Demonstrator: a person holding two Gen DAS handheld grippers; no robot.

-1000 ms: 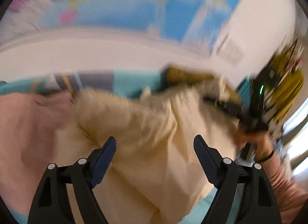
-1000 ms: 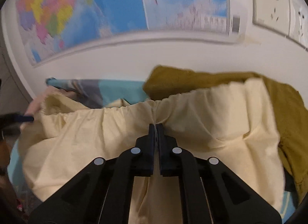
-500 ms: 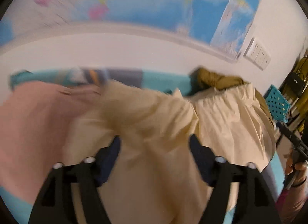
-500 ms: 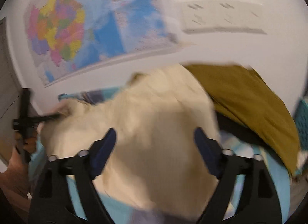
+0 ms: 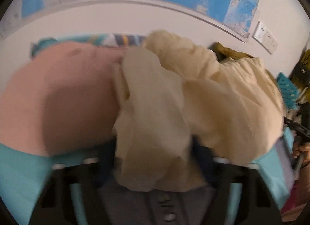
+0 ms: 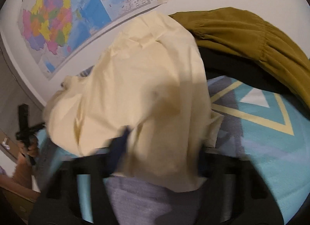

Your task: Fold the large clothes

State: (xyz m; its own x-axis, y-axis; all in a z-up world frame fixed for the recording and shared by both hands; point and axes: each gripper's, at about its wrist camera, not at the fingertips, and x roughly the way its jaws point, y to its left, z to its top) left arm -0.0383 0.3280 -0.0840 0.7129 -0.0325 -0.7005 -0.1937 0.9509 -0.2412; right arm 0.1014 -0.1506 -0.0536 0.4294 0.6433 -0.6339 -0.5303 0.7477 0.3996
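Cream garment: the large, crumpled cream-yellow cloth garment (image 5: 203, 97) fills the middle and right of the left wrist view; in the right wrist view (image 6: 139, 89) it runs from the upper middle down to the lower middle of the frame.
Left gripper: the black left gripper (image 5: 155, 159) is at the bottom of its frame, blurred. A hanging fold of the cream garment lies between its two fingers and covers most of them. The jaws are closing; I cannot tell if the pads press the cloth already.
Right gripper: the black right gripper with dark blue pads (image 6: 158, 157) is at the bottom of its frame. The lower edge of the cream garment lies between the fingers and over the right one. The jaws are closing; contact with the cloth is not clear because of blur.
Pink cloth: a soft pink cloth (image 5: 58, 99) lies at the left of the left wrist view, touching the cream garment.
Mustard garment: an olive-mustard garment (image 6: 248, 37) lies at the upper right, just behind the cream one.
Surface: a turquoise blanket with grey and pale yellow triangles (image 6: 271, 128) is under all the clothes.
Wall: a coloured world map (image 6: 64, 21) hangs at the upper left.
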